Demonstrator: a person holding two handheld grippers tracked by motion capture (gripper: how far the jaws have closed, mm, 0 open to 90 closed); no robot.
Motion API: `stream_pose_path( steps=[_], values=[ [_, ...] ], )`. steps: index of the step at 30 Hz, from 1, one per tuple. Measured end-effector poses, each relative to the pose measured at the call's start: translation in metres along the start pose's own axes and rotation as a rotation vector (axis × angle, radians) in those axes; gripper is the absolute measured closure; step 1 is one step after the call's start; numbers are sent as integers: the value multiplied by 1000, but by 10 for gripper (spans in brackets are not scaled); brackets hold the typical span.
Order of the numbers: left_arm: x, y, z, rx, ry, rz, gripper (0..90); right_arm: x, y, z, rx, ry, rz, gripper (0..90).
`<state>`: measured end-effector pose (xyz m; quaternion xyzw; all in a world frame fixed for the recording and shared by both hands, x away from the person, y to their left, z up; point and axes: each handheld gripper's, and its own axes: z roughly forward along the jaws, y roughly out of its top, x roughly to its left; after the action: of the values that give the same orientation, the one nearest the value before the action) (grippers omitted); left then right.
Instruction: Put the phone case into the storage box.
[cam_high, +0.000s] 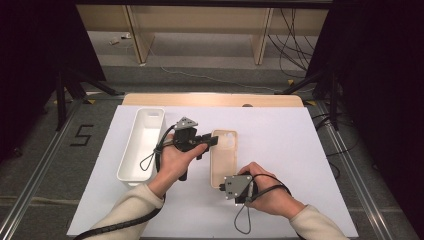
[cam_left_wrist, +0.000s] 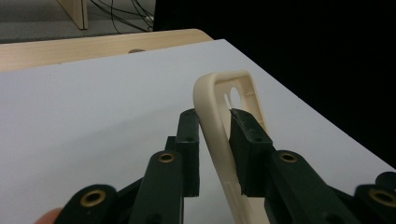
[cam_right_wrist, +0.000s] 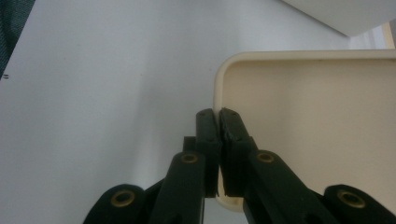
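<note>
A beige phone case (cam_high: 223, 157) lies open side up on the white mat, long axis running away from me. My left gripper (cam_high: 212, 140) reaches in from the left at the case's far end. In the left gripper view the case's side wall (cam_left_wrist: 212, 93) stands between the jaws, near the camera cut-out, and both pads press on it. My right gripper (cam_high: 223, 187) is at the case's near left corner. In the right gripper view its jaws (cam_right_wrist: 219, 114) are pinched together on the thin rim of the case (cam_right_wrist: 303, 116).
A long white bin (cam_high: 125, 165) stands to the left of the case, close behind my left hand; its corner (cam_right_wrist: 336, 14) shows in the right gripper view. The white mat (cam_high: 280, 150) covers a wooden table (cam_high: 210, 100), with bare mat to the right.
</note>
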<state>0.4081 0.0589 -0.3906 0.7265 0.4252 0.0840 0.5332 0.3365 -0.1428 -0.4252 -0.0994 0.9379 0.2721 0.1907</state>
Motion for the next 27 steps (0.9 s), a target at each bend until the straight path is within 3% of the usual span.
stream_pose_path(
  steps=[9, 11, 13, 16, 20, 27],
  values=[
    [-8, 1, -4, -45, -60, -46, 809, 0, -2, 4, 28, -24, -4, 875],
    [-11, 1, -5, -45, -57, -12, 817, -1, -2, 5, 32, -33, -4, 855],
    [-14, 2, -7, -58, -27, 39, 819, -1, -3, 4, 31, -31, 16, 809],
    [-13, 3, -9, -69, -28, 54, 819, -3, -4, 1, 11, -44, 51, 726],
    [-13, 4, -13, -88, 13, 125, 819, -4, -6, -1, -28, -53, 117, 625],
    [-10, 5, -19, -120, 53, 195, 819, -8, -13, -8, -124, -101, 253, 480]
  ],
)
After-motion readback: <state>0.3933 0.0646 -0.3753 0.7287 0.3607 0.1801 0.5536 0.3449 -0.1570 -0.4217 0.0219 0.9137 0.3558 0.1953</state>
